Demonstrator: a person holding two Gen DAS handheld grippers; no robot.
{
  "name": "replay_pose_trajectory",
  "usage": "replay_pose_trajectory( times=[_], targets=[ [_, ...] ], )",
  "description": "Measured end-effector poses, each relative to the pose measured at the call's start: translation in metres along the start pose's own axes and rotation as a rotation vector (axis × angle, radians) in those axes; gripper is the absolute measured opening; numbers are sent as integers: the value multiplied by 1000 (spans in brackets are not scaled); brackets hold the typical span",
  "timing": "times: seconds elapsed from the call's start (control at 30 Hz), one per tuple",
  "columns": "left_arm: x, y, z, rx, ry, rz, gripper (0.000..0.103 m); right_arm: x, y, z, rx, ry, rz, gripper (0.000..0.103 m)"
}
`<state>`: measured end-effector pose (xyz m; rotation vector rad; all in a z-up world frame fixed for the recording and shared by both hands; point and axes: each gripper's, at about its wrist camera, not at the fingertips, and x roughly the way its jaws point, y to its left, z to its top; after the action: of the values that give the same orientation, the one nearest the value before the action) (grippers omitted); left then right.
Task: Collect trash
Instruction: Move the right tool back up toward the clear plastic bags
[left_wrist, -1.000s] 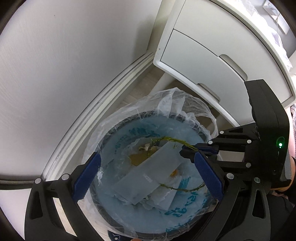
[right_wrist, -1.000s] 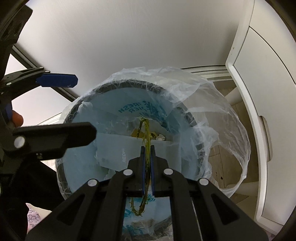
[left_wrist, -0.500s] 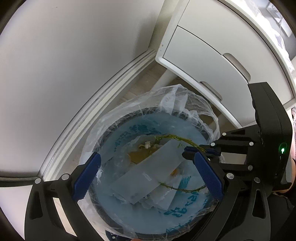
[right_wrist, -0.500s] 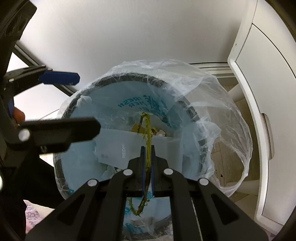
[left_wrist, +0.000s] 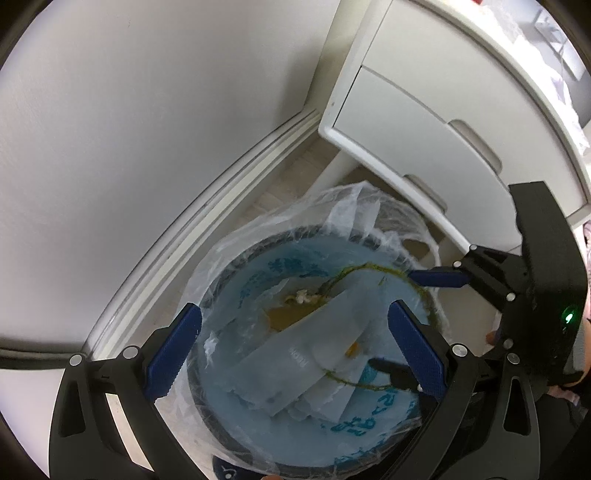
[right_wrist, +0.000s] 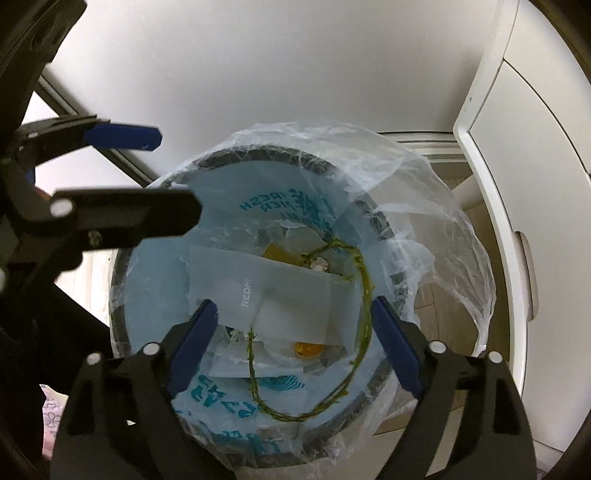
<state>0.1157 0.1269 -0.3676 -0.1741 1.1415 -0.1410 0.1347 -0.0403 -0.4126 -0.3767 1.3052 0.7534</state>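
Since a moment ago your right tongs (right_wrist: 291, 339) have just been opening, dropping the green vine (right_wrist: 354, 295) into the lined bin (right_wrist: 424, 236) (its base hidden); left tongs (left_wrist: 295, 347) gape empty.

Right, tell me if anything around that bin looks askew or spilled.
Nothing is spilled. The clear liner bunches up loosely on the bin's drawer-unit side, and the green twine loop lies inside on the trash.

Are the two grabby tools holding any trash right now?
No. The right tool has just opened, dropping the thin green vine loop into the plastic-lined round bin. The left tool is open and empty too.
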Motion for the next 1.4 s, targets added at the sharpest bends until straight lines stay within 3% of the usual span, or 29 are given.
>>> replay_pose_trajectory(
  times=[0.1, 0.57, 0.83, 1.0, 1.4],
  targets=[
    [-2, -5, 0, 19, -8, 4, 98, -6, 2, 0, -11, -18, -9, 96],
    [-42, -20, 3, 53, -82, 33, 98, -68, -4, 4, 21, -131, -131, 96],
    [-91, -41, 20, 13, -159, 3, 98, -155, -12, 2, 109, -258, -245, 96],
    [-127, -72, 45, 72, -236, 0, 98, -218, -23, -6, 160, -340, -298, 96],
    [-191, -154, 101, 214, -375, -53, 98, -315, -47, -24, 283, -475, -419, 96]
  ],
)
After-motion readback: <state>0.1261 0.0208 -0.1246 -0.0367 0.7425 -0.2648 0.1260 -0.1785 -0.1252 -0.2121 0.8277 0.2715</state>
